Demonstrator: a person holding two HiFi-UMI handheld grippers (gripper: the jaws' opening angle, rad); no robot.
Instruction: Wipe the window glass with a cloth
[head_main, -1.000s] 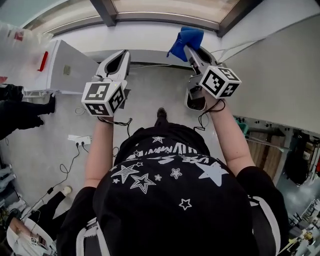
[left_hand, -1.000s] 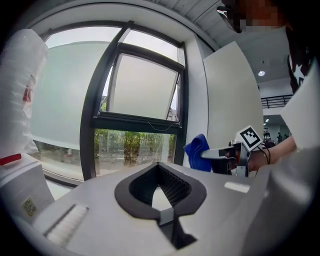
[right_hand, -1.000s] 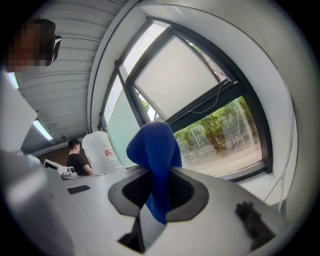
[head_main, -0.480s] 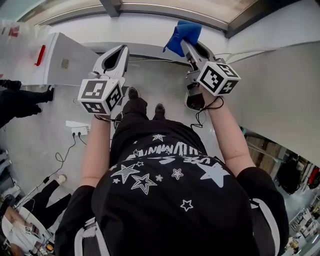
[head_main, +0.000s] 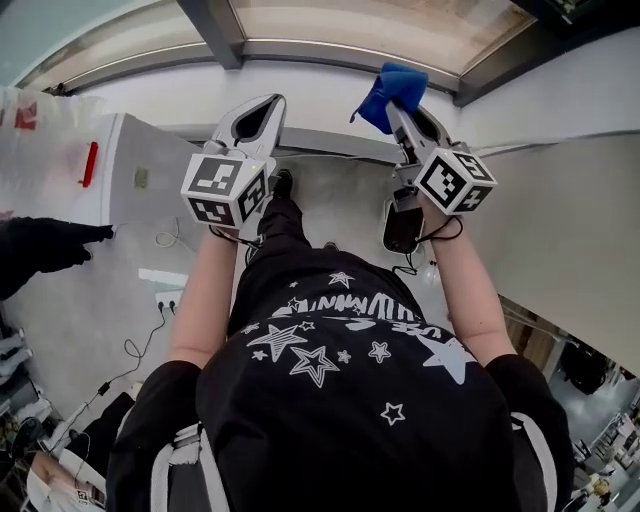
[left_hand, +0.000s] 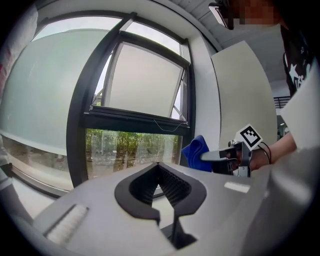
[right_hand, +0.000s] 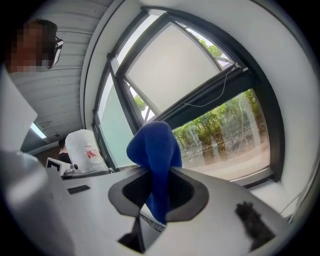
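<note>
Step in hand: approach. The blue cloth (right_hand: 156, 150) is clamped between the jaws of the right gripper (head_main: 402, 112); it is bunched above the jaw tips and hangs below them. It is raised toward the window glass (right_hand: 222, 132) and appears short of contact, though the wide-angle view makes the gap hard to judge; wiping is judged not yet begun.

Next move: advance the right gripper until the cloth bears flat on the lower pane; then sweep across the pane with steady pressure, keeping the hard jaw tips off the glass.

Pose: both forearms extend forward from the person's torso. The right gripper points at the lower pane below the dark frame bar (right_hand: 210, 95). The left gripper (head_main: 250, 125) is held beside it, well apart from the cloth; its jaws are closed together with nothing between them.
</note>
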